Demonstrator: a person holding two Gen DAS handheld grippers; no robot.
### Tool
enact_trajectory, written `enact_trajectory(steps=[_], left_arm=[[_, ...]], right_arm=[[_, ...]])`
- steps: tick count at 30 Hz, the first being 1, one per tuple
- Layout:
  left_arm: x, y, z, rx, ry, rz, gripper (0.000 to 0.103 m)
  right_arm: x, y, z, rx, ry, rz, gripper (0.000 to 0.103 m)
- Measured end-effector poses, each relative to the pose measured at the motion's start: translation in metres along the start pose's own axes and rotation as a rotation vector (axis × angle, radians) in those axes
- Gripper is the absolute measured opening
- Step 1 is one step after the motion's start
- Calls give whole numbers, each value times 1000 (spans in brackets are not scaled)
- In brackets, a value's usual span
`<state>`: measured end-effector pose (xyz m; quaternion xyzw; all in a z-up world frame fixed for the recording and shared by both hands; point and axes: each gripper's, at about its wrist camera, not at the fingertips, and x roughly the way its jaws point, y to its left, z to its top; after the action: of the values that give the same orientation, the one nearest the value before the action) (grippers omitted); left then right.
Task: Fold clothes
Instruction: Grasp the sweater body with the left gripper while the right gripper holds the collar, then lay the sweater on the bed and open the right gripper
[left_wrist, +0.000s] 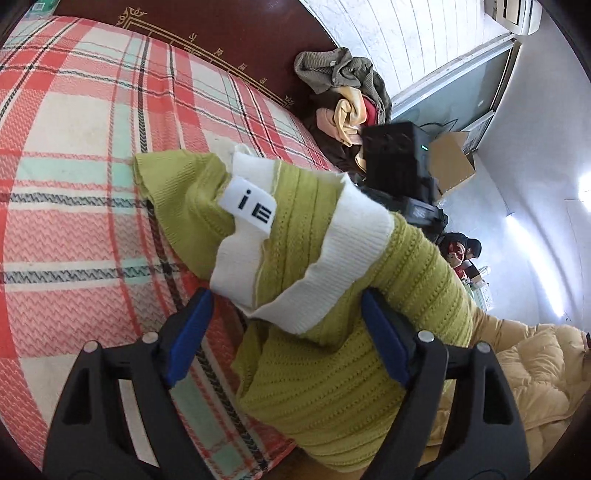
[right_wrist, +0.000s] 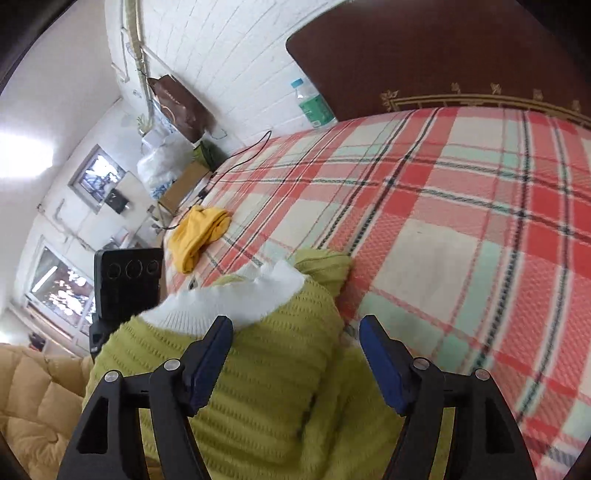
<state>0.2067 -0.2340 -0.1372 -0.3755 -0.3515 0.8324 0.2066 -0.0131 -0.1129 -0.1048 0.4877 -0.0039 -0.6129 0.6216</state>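
In the left wrist view, the plaid blanket (left_wrist: 74, 221) covers the bed, with the dark headboard (left_wrist: 229, 33) behind it. The green sweater (left_wrist: 332, 369) lies bunched at the bed's near edge, its white collar (left_wrist: 332, 258) and label (left_wrist: 251, 206) turned up. The left hand-held gripper (left_wrist: 286, 339) stands wide apart, its blue pads (left_wrist: 190, 336) on either side of the collar, not closed on it. Farther right, a pile of clothes (left_wrist: 347, 99) sits beside the headboard, and a tan quilted coat (left_wrist: 524, 369) shows at the lower right.

In the right wrist view, a yellow garment (right_wrist: 199, 232) lies at the blanket's (right_wrist: 461, 240) far left edge. The sweater (right_wrist: 258, 387) sits under the right hand-held gripper (right_wrist: 295, 354), which is also spread wide, one pad (right_wrist: 210, 358) over the knit, the other just off its edge. A water bottle (right_wrist: 314, 103) stands beside the headboard (right_wrist: 443, 48).
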Motion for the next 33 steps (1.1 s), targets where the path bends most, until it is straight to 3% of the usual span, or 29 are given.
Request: enact_trajectory(steps=[2, 3, 4, 5, 6, 10, 16, 22, 25, 27, 31, 33], left_arm=[[0, 2, -1, -15, 2, -5, 83], [0, 3, -1, -22, 1, -4, 83], [-1, 4, -2, -27, 0, -3, 83], [-1, 4, -2, -28, 0, -2, 83], [-1, 3, -3, -29, 0, -3, 83], [-3, -10, -4, 14, 7, -6, 83], [-2, -53, 1, 160, 11, -23, 83], [20, -79, -7, 346, 96, 88, 83], [32, -80, -12, 412, 151, 161, 83], [37, -80, -13, 441, 174, 201, 83], [27, -75, -7, 422, 155, 209, 83], [23, -70, -6, 405, 146, 223, 83]], right_arm=[[20, -11, 4, 35, 26, 75, 73], [25, -12, 5, 36, 32, 105, 64], [29, -11, 5, 31, 35, 131, 43], [30, -7, 3, 17, 38, 141, 31], [30, -2, 0, -1, 41, 144, 21], [-7, 30, -17, -95, -24, 41, 11], [-98, 89, -57, -170, -196, -24, 10], [-116, 123, -110, -170, -169, -49, 10], [-101, 118, -133, -152, -113, -119, 11], [-91, 114, -147, -140, -73, -171, 16], [-72, 104, -152, -163, -63, -266, 49], [-60, 105, -152, -218, -48, -296, 48]])
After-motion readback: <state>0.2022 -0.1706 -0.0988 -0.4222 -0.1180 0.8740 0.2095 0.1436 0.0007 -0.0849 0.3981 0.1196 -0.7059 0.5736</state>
